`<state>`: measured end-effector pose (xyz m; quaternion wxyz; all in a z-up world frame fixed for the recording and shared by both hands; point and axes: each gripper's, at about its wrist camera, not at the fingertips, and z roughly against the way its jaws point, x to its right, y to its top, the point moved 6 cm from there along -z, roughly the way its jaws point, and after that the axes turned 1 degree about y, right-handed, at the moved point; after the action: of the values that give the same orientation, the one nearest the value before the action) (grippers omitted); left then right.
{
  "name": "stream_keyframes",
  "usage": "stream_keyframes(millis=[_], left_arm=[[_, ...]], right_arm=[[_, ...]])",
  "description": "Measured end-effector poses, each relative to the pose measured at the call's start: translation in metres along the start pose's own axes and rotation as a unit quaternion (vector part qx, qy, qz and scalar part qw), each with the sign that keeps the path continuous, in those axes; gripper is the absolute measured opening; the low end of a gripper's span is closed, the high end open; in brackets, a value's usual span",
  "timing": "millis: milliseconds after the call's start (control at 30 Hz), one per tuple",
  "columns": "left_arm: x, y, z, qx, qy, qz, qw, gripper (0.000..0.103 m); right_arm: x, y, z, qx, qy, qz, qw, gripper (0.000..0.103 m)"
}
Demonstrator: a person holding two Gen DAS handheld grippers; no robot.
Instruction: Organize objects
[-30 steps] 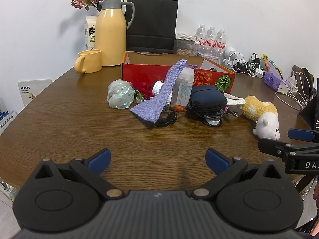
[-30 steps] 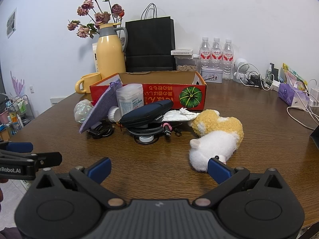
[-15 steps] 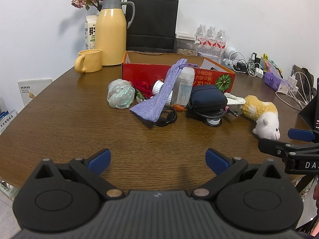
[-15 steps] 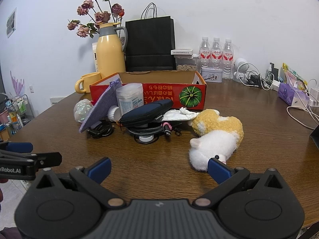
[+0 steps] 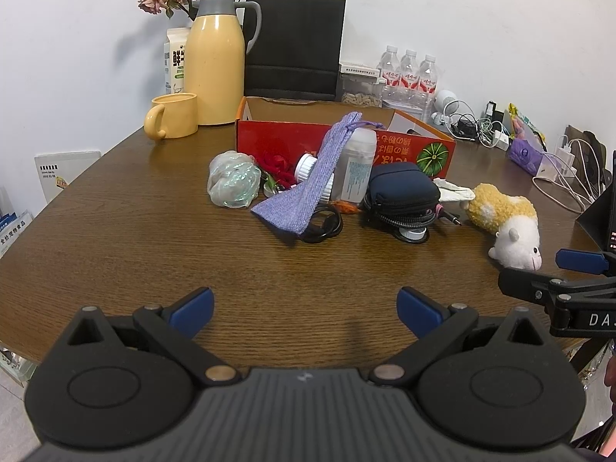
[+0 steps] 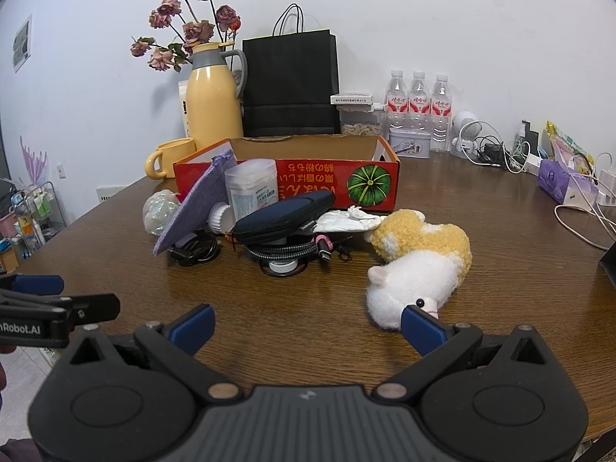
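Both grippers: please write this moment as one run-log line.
left gripper: open, empty | right gripper: open, empty, near plush toy | red box: holds nothing visible

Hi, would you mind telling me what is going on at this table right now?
A person holds a two-finger gripper in each hand above a wooden table, tidying a heap of small items. Both the left gripper and the right gripper are open and hold nothing. A purple pouch, dark zip case and plush toy lie in front of the red cardboard box. The visible part of the box's inside looks empty.
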<state>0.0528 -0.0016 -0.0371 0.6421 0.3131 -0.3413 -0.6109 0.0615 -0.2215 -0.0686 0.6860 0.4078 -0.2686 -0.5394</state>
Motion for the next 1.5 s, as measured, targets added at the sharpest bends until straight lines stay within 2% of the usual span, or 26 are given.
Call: stream_keyframes(millis=[1233, 1500], left_arm=[[0.001, -0.001, -0.001, 0.000, -0.004, 0.004, 1.0000, 0.103], [-0.004, 0.003, -0.011, -0.003, 0.000, 0.012, 0.9999, 0.103]], right_arm=[[0.001, 0.002, -0.001, 0.001, -0.001, 0.001, 1.000, 0.103], [0.007, 0.004, -0.006, 0.001, -0.007, 0.004, 1.000, 0.103]])
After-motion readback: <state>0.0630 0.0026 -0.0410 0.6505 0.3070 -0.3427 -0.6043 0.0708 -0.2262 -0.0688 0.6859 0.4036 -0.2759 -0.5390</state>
